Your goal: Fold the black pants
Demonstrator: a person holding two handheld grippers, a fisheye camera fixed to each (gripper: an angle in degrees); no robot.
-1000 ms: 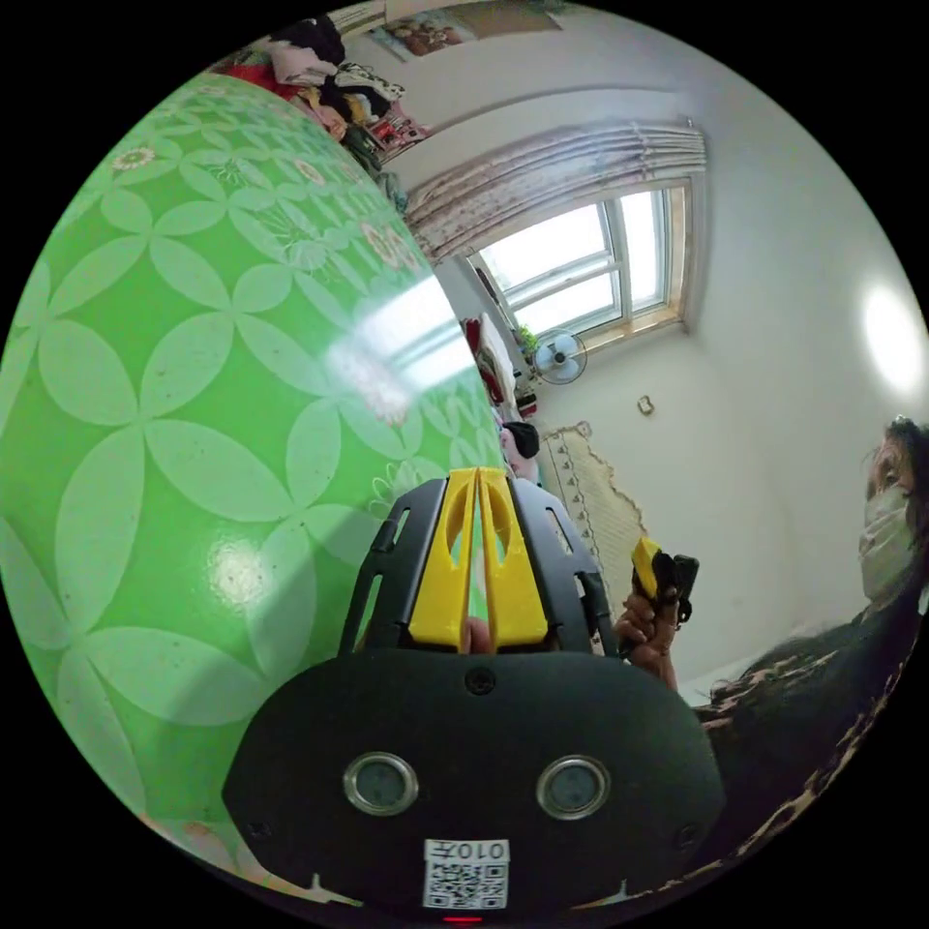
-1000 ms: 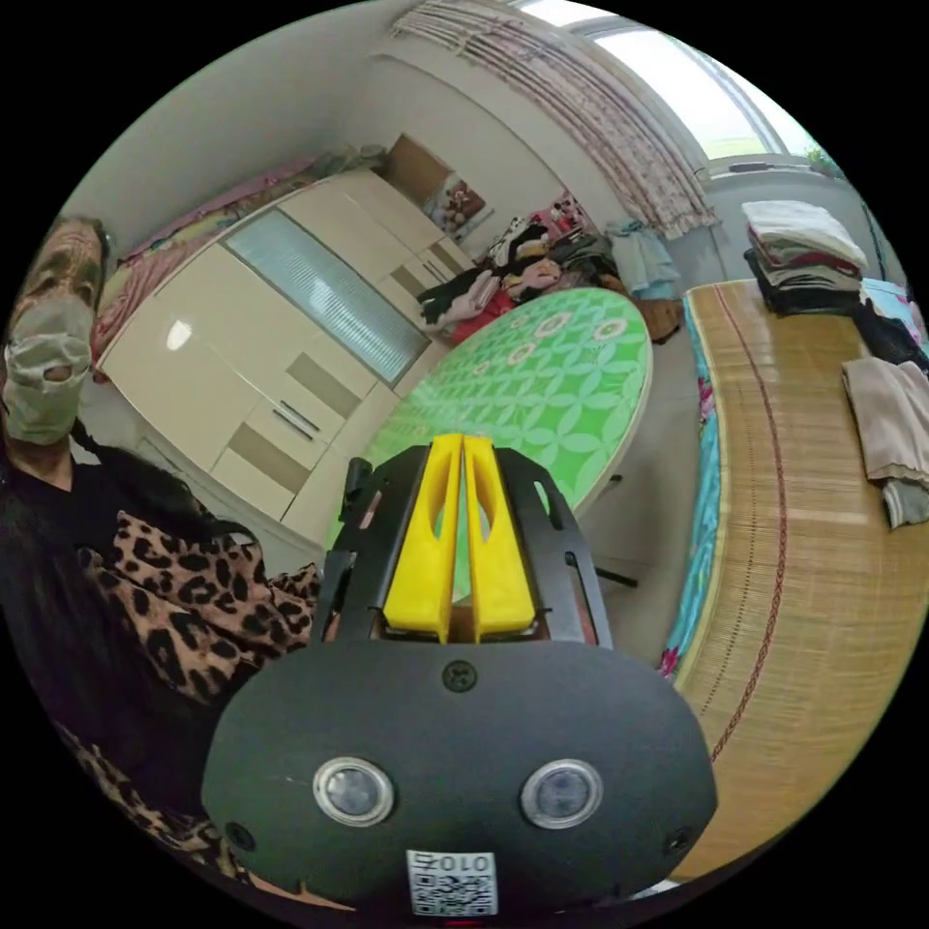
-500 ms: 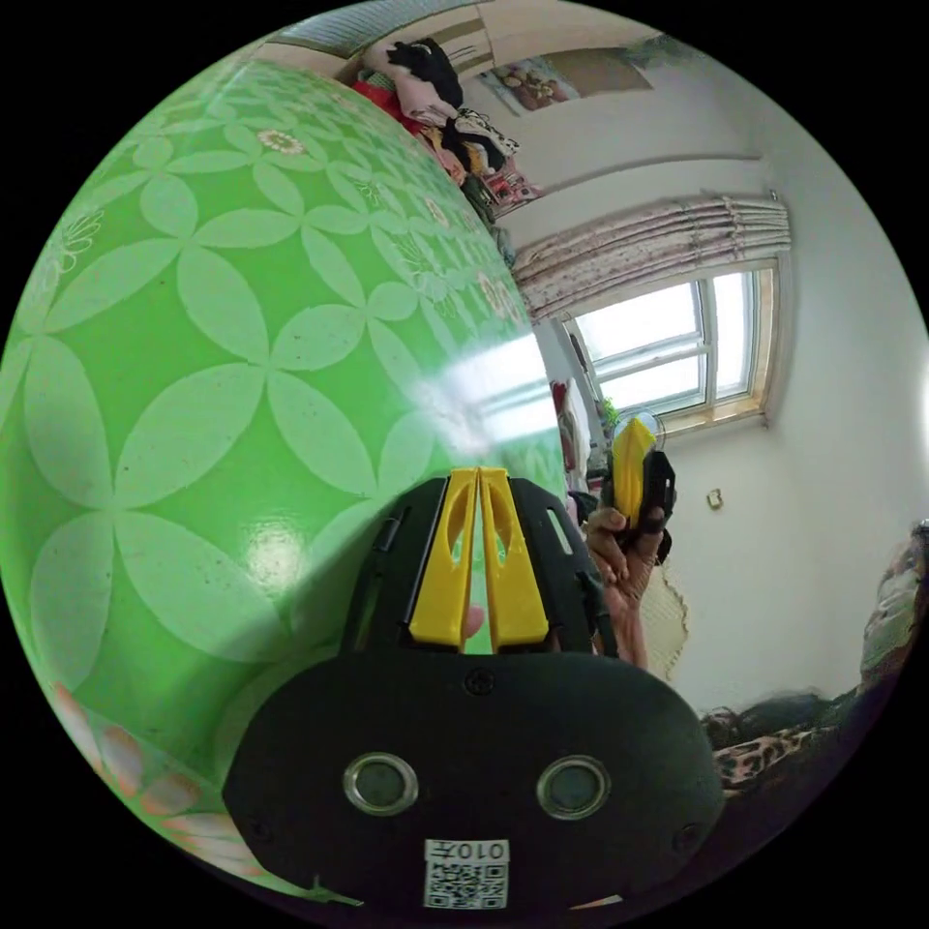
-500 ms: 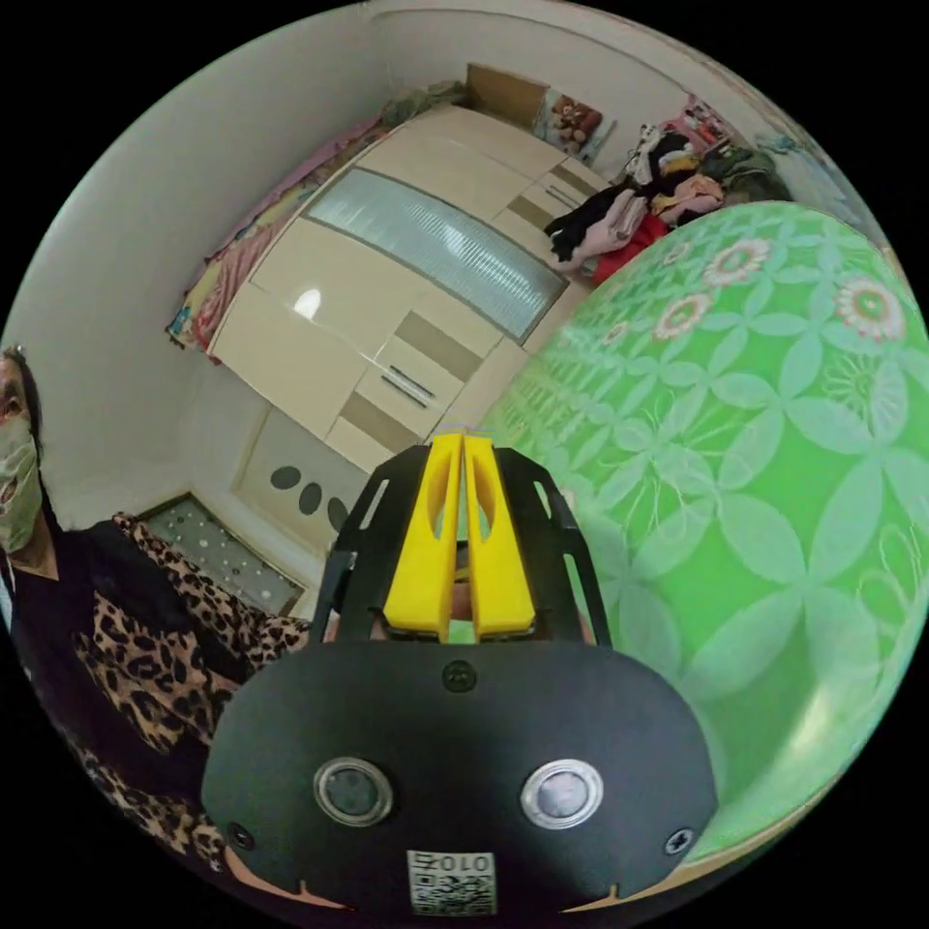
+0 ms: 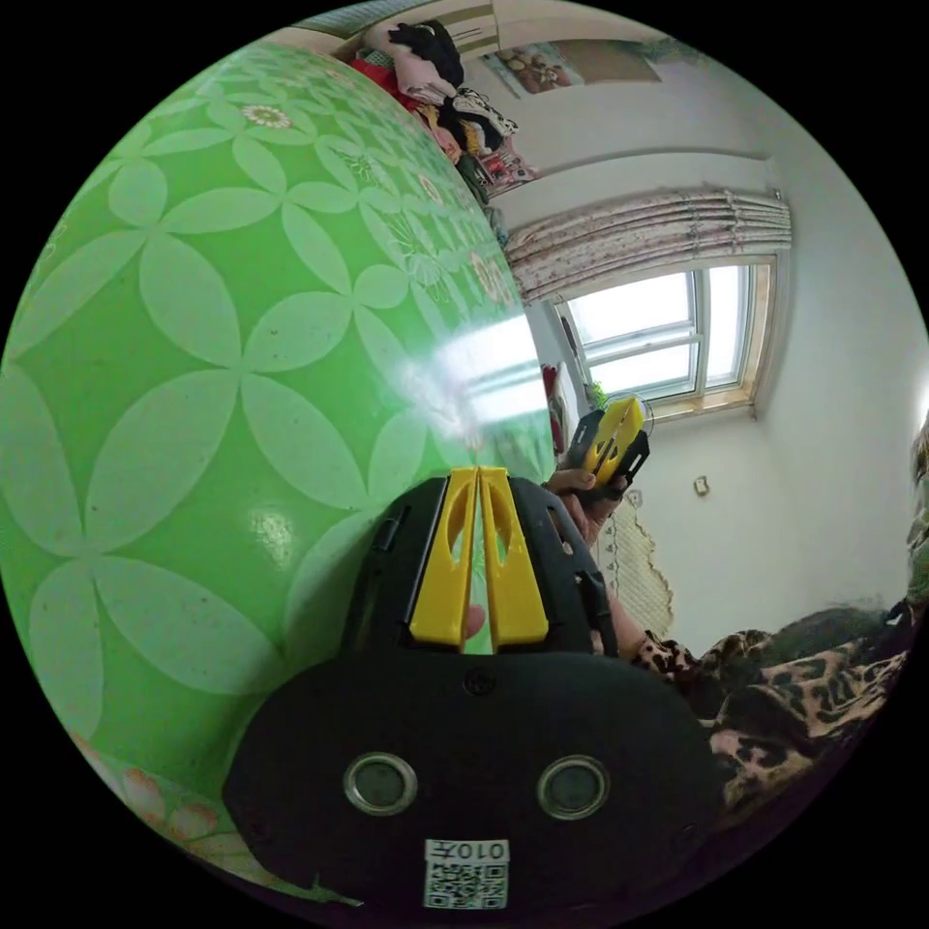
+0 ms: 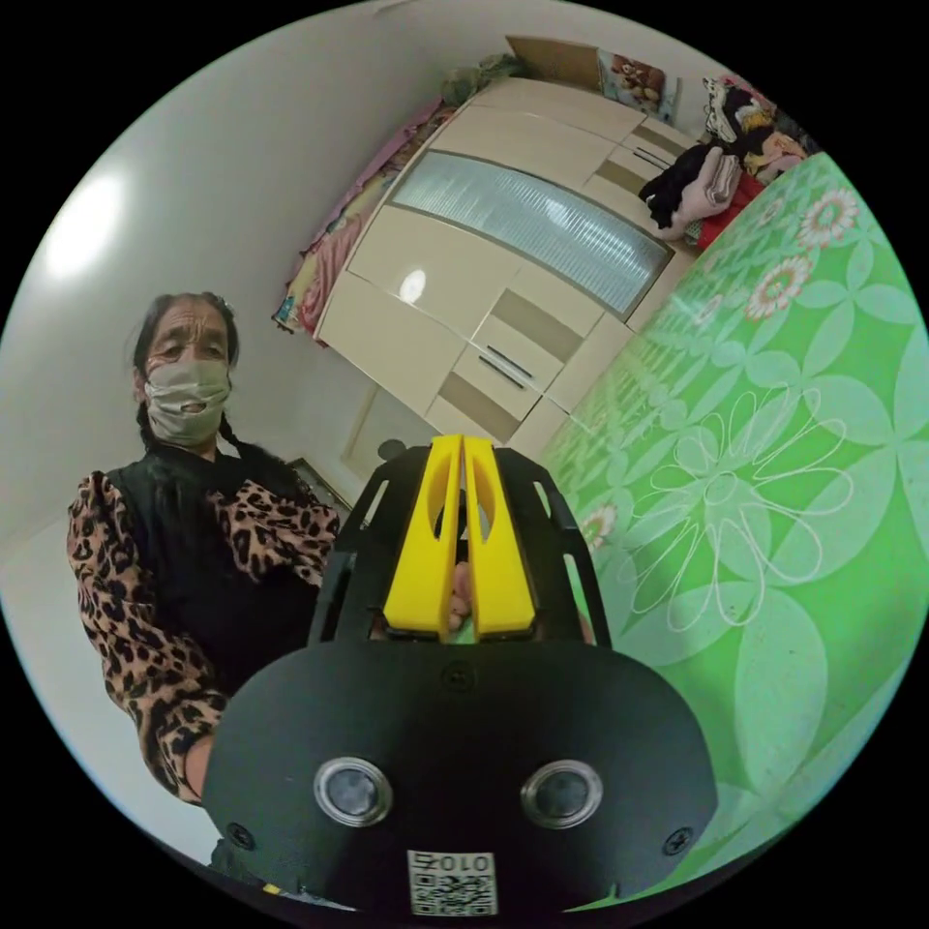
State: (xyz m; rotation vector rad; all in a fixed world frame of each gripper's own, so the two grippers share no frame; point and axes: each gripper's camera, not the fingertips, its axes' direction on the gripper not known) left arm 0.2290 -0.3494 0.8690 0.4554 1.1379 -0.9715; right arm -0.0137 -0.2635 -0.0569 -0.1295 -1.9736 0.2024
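My left gripper (image 5: pixel 479 476) is shut, its yellow jaws together with nothing between them, held close over a green flower-patterned table (image 5: pixel 223 319). The right gripper (image 5: pixel 612 435) also appears in the left gripper view, held in a hand beyond the table's edge. In the right gripper view my right gripper (image 6: pixel 462 445) is shut and empty beside the same green table (image 6: pixel 774 435). A heap of clothes (image 6: pixel 721 164) with dark pieces lies at the table's far end; I cannot tell whether the black pants are among them.
A person (image 6: pixel 194 542) in a leopard-print top and a face mask stands behind the right gripper. Cream wardrobes (image 6: pixel 503 290) line the wall. A window (image 5: pixel 668 329) with a curtain (image 5: pixel 648 232) sits beyond the table, and clothes (image 5: pixel 440 77) are heaped at its far edge.
Both cameras swung. The right gripper view turned from the bed and mat toward the person and wardrobes, closing in on the table. The right gripper rose beside the table edge. Both stayed shut.
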